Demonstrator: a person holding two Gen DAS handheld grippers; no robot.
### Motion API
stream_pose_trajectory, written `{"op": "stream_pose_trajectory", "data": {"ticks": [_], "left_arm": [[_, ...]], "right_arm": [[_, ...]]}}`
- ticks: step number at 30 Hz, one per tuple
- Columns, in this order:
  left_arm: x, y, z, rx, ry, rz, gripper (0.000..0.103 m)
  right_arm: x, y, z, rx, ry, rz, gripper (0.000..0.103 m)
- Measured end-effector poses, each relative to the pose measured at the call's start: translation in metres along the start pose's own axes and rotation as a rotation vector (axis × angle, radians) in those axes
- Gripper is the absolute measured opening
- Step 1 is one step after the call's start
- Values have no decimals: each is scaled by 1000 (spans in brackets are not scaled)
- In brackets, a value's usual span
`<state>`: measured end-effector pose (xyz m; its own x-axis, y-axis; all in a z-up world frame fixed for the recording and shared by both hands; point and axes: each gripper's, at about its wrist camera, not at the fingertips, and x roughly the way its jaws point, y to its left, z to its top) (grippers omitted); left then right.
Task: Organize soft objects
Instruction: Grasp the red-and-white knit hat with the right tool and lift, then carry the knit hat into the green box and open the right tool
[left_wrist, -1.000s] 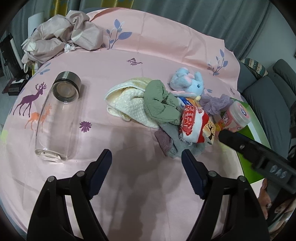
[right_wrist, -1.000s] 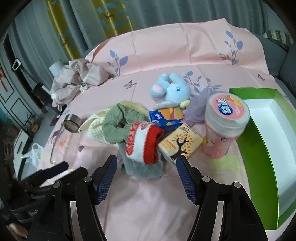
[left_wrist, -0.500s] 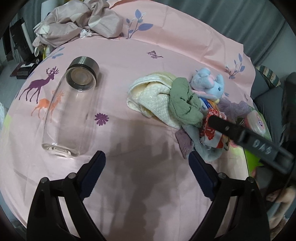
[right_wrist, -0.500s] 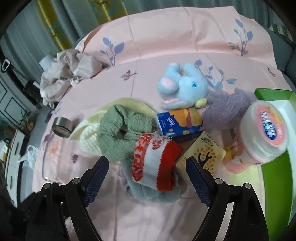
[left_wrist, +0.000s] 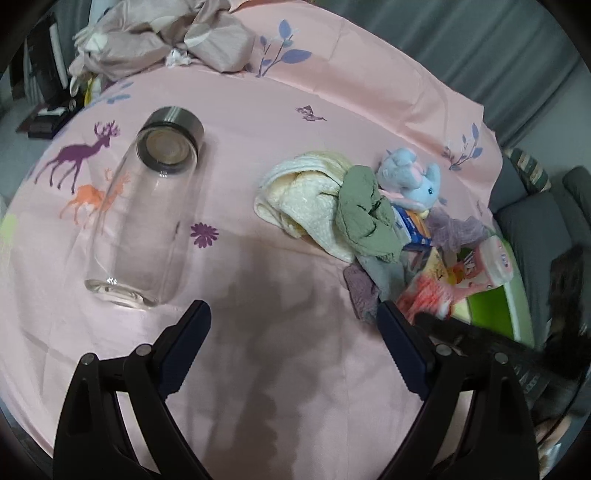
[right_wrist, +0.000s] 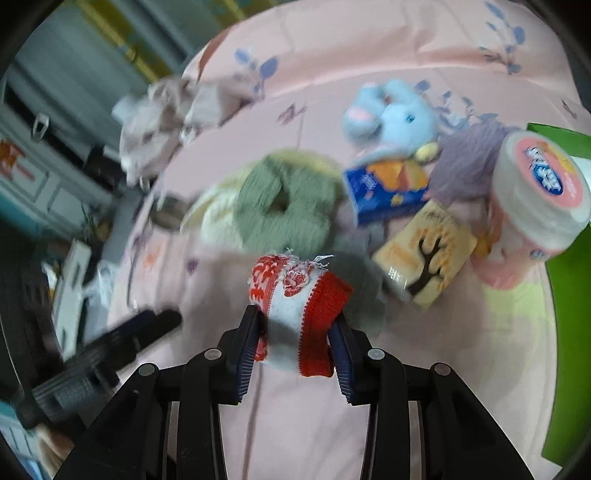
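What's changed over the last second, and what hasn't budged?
The right gripper dropped onto the pile and its jaws are closing on the red-and-white knit sock, which now sits between them. The left gripper opened wider, holding nothing. The glass bottle, blue plush elephant and green scrunchie stayed put.

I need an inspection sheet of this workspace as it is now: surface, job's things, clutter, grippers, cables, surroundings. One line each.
Surface: pink printed cloth, wrinkled.
Job's things: red-and-white knitted sock; green knitted scrunchie on cream towel; blue plush elephant; purple fluffy cloth.
Clutter: clear glass bottle lying down; blue tissue pack; yellow tissue pack; pink wipes tub; green box.
Grippers: left gripper open, empty; right gripper closing on the sock.
Cables: nothing seen.
Surroundings: crumpled beige fabric, grey curtain.
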<state>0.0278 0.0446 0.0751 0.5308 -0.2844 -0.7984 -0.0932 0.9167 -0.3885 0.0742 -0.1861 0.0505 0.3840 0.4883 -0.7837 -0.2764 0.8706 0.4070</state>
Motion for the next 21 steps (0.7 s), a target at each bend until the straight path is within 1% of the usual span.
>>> {"op": "stream_pose_trajectory", "data": {"ticks": [1, 3, 4, 5, 6, 7, 8, 10, 12, 15, 16, 18, 19, 20, 21], "left_arm": [[0, 1, 0, -9, 8, -13, 91], [2, -1, -2, -13, 23, -20, 91], [3, -3, -4, -7, 31, -17, 91], [4, -5, -5, 2, 39, -15, 91], [6, -6, -6, 11, 48, -16, 91], [8, -9, -7, 20, 57, -24, 91], [9, -10, -8, 25, 63, -33, 91], [11, -12, -10, 30, 75, -50, 91], [13, -14, -12, 36, 90, -70, 91], [15, -19, -14, 46, 104, -114, 89], [17, -23, -17, 58, 112, -139, 88], [21, -32, -22, 84, 132, -168, 80], [24, -36, -24, 88, 146, -193, 73], [27, -37, -26, 84, 154, -200, 66], [31, -38, -27, 73, 164, -208, 62]], "right_arm": [[6, 7, -4, -37, 40, -24, 39], [17, 11, -7, -47, 89, -39, 40], [24, 11, -8, -41, 119, -53, 44], [26, 12, -8, -35, 127, -61, 51], [24, 12, -7, -33, 115, -66, 56], [21, 11, -7, -30, 102, -66, 65], [15, 10, -6, -22, 81, -67, 72], [5, 4, -4, -7, 44, -84, 74], [-5, -6, -4, 24, 10, -100, 74], [-8, -15, -2, 61, 1, -50, 74], [-7, -17, -2, 63, 4, -33, 74], [-4, -16, -3, 52, 19, 4, 67], [1, -15, -2, 54, 34, 24, 57], [4, -16, -4, 61, 45, 33, 49], [9, -18, -3, 76, 60, 34, 47]]}}
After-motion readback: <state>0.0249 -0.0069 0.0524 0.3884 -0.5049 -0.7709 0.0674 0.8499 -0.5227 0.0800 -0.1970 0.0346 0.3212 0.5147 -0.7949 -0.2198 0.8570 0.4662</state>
